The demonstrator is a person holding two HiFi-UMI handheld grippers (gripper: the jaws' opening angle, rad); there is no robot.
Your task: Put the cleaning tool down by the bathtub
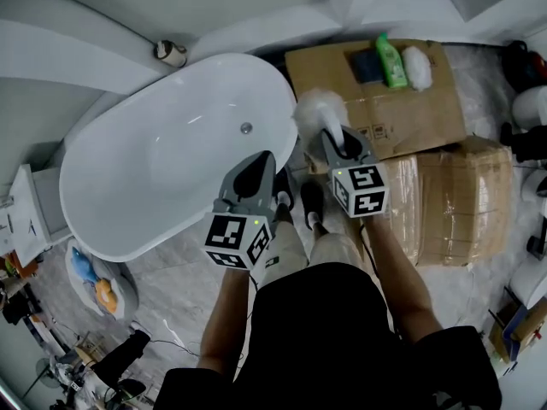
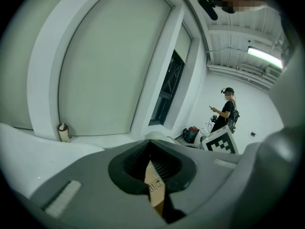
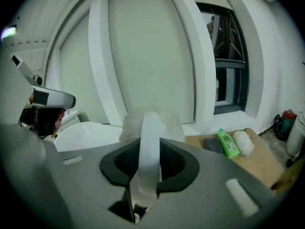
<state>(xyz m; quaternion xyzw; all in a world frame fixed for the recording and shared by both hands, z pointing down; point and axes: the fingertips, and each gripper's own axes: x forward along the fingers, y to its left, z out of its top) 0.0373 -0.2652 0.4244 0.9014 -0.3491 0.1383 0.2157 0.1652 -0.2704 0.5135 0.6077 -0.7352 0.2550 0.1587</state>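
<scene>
Gripping a fluffy white brush (image 1: 317, 109) by its handle in the right gripper (image 1: 334, 140), jaws clamped on it, brush head sticking out just ahead. Beyond the tips, to their left, the bathtub (image 1: 111, 135); to their right, a cardboard box (image 1: 410, 109). Alongside, left gripper (image 1: 255, 167) closed on nothing.

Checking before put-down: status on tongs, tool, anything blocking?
Right tongs shut on cleaning tool, not yet down. Left tongs shut, empty. Cardboard boxes close beside bathtub.
</scene>
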